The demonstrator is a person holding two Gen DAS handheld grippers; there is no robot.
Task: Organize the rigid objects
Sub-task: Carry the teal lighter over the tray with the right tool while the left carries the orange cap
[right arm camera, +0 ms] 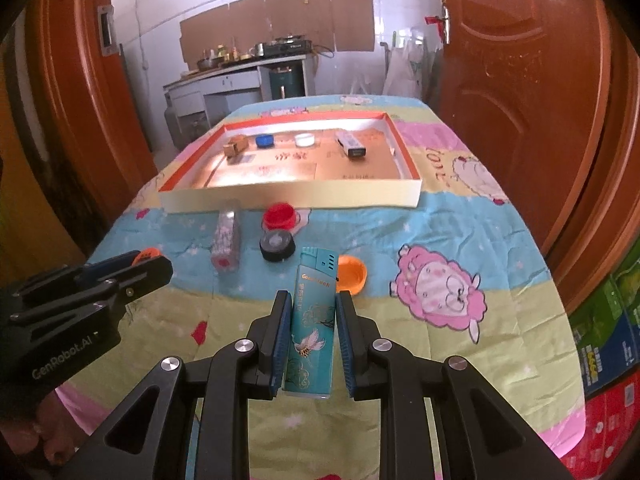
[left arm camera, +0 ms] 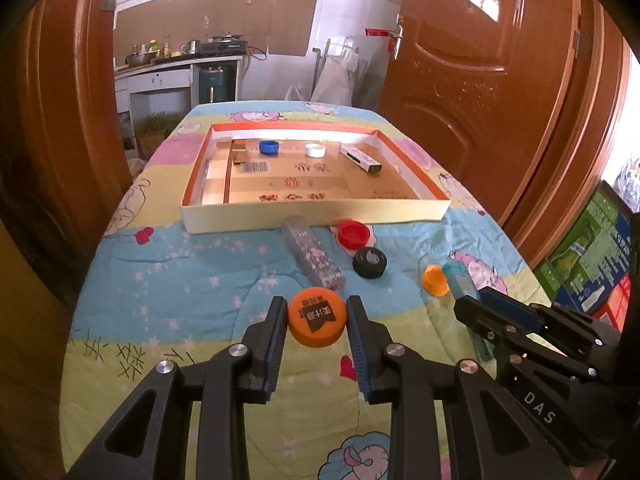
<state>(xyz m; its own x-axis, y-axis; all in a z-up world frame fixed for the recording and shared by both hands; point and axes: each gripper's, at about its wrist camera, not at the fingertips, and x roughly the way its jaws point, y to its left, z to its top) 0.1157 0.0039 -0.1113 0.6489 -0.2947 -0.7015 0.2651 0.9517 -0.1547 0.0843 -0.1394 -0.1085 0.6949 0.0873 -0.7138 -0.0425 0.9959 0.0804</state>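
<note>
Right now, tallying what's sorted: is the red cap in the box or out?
Out: the red cap lies on the quilt, before the box.

Background stuff only: a cartoon sheep quilt [right arm camera: 440, 288] is covering the whole work surface. Brown wooden doors [left arm camera: 472, 80] are hanging open at 9 and 3 o'clock. Through the doorway at 12 o'clock a kitchen counter [right arm camera: 240, 74] is holding pots and bottles, and a stove [right arm camera: 290, 46] is sitting on it. Cardboard sheets [left arm camera: 216, 20] are sticking to the tiled wall above. Colourful printed boxes [right arm camera: 608, 352] are sitting stacked at 4 o'clock, and a gas cylinder [right arm camera: 176, 120] is standing at 10 o'clock.
</note>
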